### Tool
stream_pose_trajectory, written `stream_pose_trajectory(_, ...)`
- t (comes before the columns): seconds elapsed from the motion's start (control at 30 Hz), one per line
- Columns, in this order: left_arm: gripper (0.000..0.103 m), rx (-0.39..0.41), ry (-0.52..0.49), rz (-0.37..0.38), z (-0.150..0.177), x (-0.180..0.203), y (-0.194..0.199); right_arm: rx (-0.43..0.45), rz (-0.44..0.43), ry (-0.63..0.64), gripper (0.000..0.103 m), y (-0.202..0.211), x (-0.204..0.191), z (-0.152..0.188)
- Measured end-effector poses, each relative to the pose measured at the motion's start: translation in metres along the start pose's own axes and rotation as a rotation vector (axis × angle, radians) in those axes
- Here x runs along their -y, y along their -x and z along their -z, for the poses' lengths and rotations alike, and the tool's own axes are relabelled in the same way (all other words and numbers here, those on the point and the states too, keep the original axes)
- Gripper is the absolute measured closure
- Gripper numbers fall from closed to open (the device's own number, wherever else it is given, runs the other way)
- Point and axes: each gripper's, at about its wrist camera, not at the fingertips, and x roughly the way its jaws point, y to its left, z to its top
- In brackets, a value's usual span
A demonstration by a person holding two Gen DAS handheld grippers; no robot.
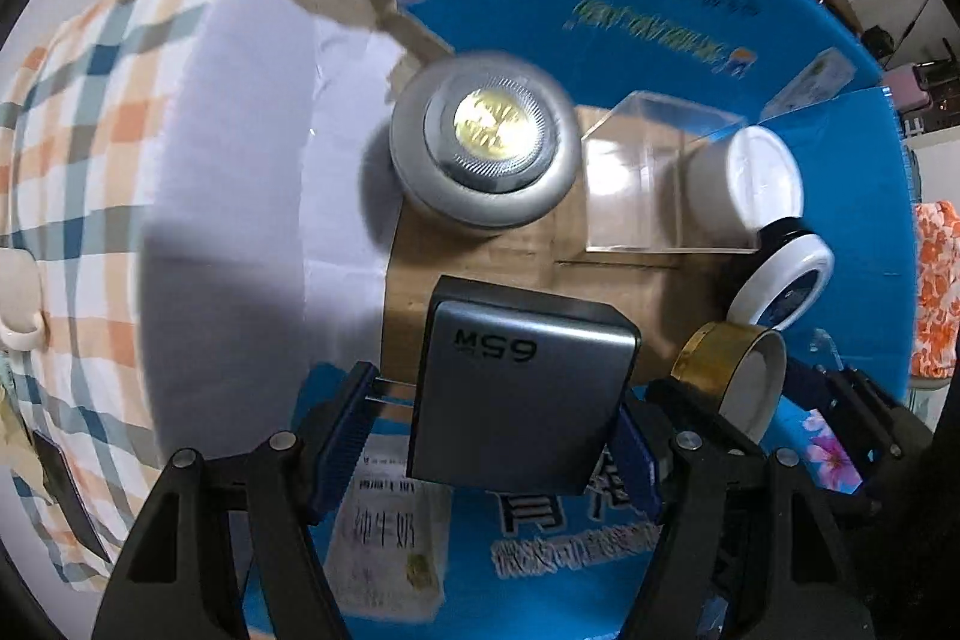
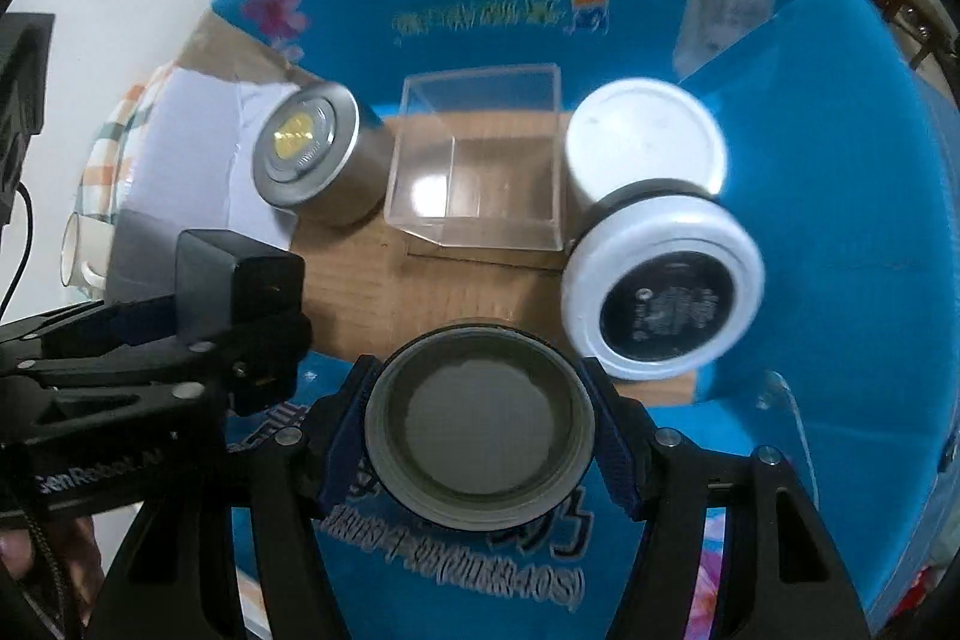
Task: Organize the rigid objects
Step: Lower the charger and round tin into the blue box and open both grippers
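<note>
Blue box (image 2: 840,220) fills both views, cardboard floor at centre. Clear plastic case (image 2: 480,172) upper middle, between silver tin (image 2: 312,154) and white jars (image 2: 648,142). Left tongs (image 1: 498,418) clamped on grey charger (image 1: 516,400), lower centre. Right tongs (image 2: 480,430) clamped on tape roll (image 2: 480,424), lower centre.

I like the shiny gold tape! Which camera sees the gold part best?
The left wrist view: the tape roll shows its gold side there. The right wrist view looks into the roll's open end, held by the right gripper.

both tools (image 1: 510,424) (image 2: 477,436) clamped, pointing down
</note>
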Motion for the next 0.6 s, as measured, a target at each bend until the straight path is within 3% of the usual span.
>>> stream_pose_trajectory(0.6,0.032,-0.192,0.037,0.04,-0.016,-0.005,-0.045,-0.216,0.033,-0.067,0.034,-0.058,0.023,-0.024)
